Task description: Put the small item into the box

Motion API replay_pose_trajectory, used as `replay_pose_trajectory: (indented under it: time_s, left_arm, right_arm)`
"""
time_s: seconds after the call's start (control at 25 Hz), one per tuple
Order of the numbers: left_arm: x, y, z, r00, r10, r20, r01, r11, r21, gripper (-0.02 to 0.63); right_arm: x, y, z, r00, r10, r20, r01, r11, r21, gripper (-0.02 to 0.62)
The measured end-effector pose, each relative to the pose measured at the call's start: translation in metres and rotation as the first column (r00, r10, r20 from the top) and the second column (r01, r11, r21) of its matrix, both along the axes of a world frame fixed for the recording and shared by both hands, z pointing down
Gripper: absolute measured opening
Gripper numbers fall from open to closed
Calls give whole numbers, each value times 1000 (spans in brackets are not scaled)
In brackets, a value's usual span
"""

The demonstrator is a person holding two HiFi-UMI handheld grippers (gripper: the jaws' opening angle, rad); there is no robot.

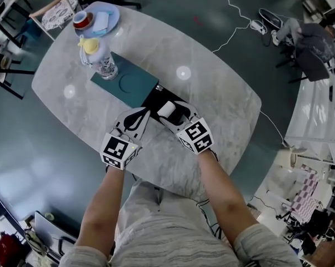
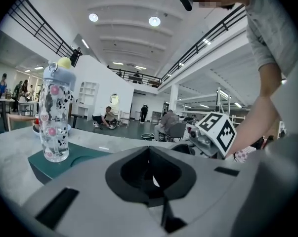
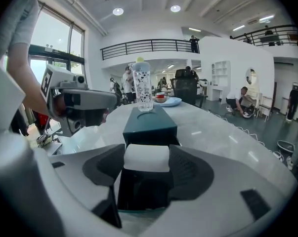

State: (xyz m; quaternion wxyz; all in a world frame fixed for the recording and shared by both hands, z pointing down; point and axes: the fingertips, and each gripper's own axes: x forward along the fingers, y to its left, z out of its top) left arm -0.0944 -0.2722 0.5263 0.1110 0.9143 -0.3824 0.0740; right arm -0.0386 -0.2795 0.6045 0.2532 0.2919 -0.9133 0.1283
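A small white block (image 1: pixel 167 109) sits between the jaws of my right gripper (image 1: pixel 171 113), which is shut on it. In the right gripper view the white block (image 3: pixel 146 157) hangs just over the open black box (image 3: pixel 143 194), with the jaws pressed on both its sides. The black box (image 1: pixel 154 101) lies on the marble table, butted against a teal box (image 1: pixel 131 83). My left gripper (image 1: pixel 137 115) is just left of the black box, shut and holding nothing. In the left gripper view its jaws (image 2: pixel 151 174) meet with nothing between them.
A patterned water bottle (image 1: pixel 102 59) with a yellow cap stands on the teal box's far end. A blue plate (image 1: pixel 113 16) with a red cup (image 1: pixel 82 20) lies at the table's far corner. The table edge (image 1: pixel 173 185) is close to my body. Chairs and cables surround the table.
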Motion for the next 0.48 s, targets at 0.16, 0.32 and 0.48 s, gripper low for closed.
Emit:
replay_pose_trajectory:
  time_s: [0.16,0.32,0.48]
  left_arm:
    - [2,-1,0,1000,3,-14,-3,1000,1,20]
    - [3,-2,2,1000,2,-28,-2,1000,-8,20]
    - [5,-3,2,999,4,-37,-4,1000,-7,21]
  right_arm:
    - [1,4,12,1000,-6,-17,5,1000,-21,298]
    - [0,5,20,999,-12,-30,11,999,-34,298]
    - [0,5,22,999,-16,-30,15,999,-40,298]
